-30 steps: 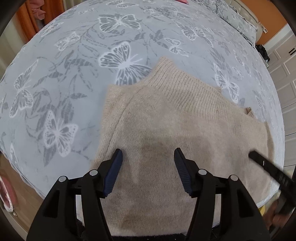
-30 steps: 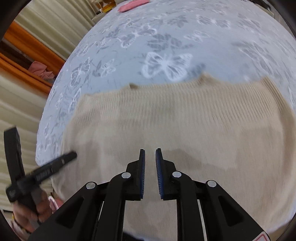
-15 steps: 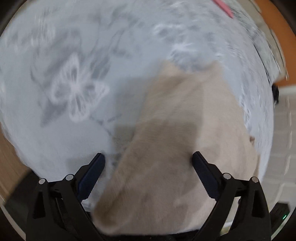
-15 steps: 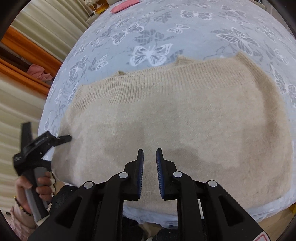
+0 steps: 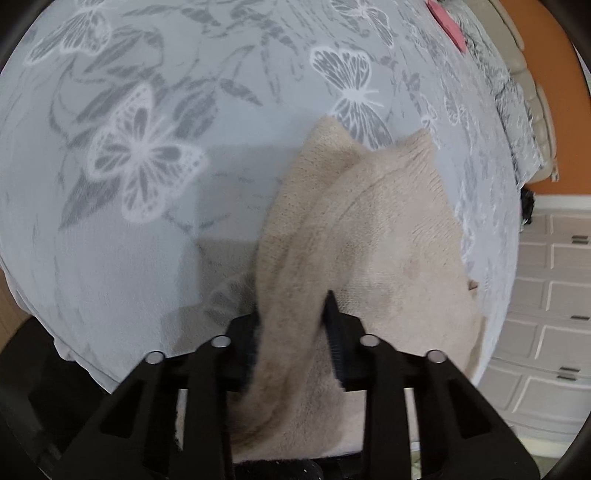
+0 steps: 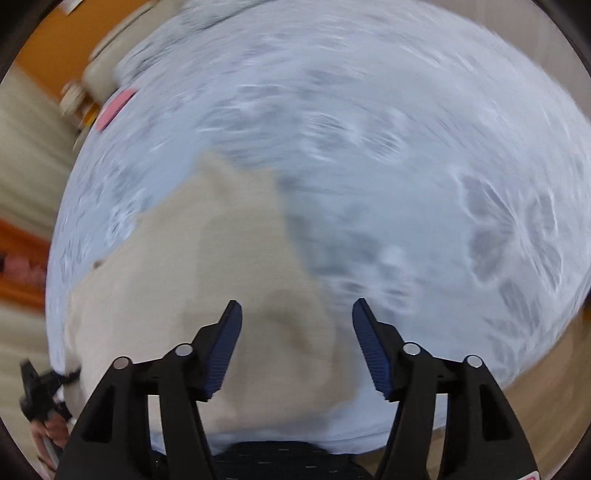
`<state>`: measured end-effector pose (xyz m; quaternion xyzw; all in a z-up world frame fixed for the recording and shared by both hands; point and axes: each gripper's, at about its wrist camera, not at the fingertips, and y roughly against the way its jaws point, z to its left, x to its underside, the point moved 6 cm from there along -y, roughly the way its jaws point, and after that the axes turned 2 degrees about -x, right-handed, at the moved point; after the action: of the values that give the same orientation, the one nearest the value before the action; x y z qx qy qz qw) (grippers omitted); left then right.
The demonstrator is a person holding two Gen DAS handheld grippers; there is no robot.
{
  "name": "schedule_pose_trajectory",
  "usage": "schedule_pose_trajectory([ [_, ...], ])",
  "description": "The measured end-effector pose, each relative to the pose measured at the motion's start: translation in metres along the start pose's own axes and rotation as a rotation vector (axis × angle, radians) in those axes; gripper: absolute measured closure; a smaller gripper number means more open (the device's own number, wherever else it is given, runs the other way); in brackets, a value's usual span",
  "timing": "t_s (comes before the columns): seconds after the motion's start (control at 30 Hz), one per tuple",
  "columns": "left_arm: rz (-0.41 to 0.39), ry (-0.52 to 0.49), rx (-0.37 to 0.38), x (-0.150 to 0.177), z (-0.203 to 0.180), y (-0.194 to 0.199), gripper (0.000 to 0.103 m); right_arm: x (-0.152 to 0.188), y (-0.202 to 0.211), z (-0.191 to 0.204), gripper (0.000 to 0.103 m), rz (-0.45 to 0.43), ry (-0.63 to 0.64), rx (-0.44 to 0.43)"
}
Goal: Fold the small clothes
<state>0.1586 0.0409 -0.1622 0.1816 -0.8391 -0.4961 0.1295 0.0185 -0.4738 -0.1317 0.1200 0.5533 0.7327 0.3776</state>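
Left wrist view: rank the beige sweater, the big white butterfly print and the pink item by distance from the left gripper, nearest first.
1. Beige sweater: bunched between the closing left gripper jaws.
2. White butterfly print: on the bedspread, up and left.
3. Pink item: far top right of the bed.

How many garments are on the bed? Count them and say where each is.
1: a beige sweater near the edge of the butterfly bedspread, a bunched fold between the closing left gripper. A far pink item is unidentifiable.
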Motion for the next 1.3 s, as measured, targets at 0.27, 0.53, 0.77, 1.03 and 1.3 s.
schedule_pose_trajectory([
  [0.27,0.026,0.072,0.045,0.001,0.003,-0.002,0.083,0.028,-0.045,-0.01,0.045,0.099,-0.199,-0.307],
  [0.53,-0.04,-0.009,0.077,0.003,-0.024,0.025,0.091,-0.014,0.022,0.045,0.083,-0.045,-0.032,-0.405],
  [0.77,-0.058,-0.097,0.053,0.021,-0.052,0.023,0.091,-0.018,0.002,0.017,0.077,0.007,0.129,-0.162],
  [1.03,-0.092,-0.138,0.053,0.031,-0.062,0.042,0.091,-0.009,0.047,0.023,0.066,-0.171,0.182,-0.055],
  [1.3,-0.142,-0.287,0.119,0.056,-0.14,0.071,0.091,0.018,-0.032,0.114,0.099,0.144,0.28,-0.344],
])
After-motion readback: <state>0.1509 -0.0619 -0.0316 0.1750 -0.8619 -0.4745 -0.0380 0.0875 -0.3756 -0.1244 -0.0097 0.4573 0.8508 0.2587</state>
